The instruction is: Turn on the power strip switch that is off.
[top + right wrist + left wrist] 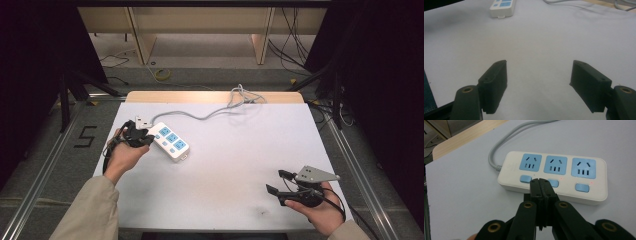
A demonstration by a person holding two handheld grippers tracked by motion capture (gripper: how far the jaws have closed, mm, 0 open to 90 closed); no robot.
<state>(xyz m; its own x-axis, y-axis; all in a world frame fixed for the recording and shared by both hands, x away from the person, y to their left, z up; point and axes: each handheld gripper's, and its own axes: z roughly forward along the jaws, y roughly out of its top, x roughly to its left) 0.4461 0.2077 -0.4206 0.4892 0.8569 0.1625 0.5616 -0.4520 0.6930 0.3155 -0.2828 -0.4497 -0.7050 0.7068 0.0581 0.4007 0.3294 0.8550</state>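
White plastic power strip (169,140) with three blue sockets laid near table's (225,165) far left corner. Blue switch buttons (582,187) seen from left gripper view. Left gripper (540,184) pressed shut, tips at strip's near edge, nothing held. Right gripper (539,85) spread wide, empty, near right front corner.

power strip (501,7): far end cut by top edge in right gripper view | middle switch (554,183): partly hidden behind left gripper (539,181)
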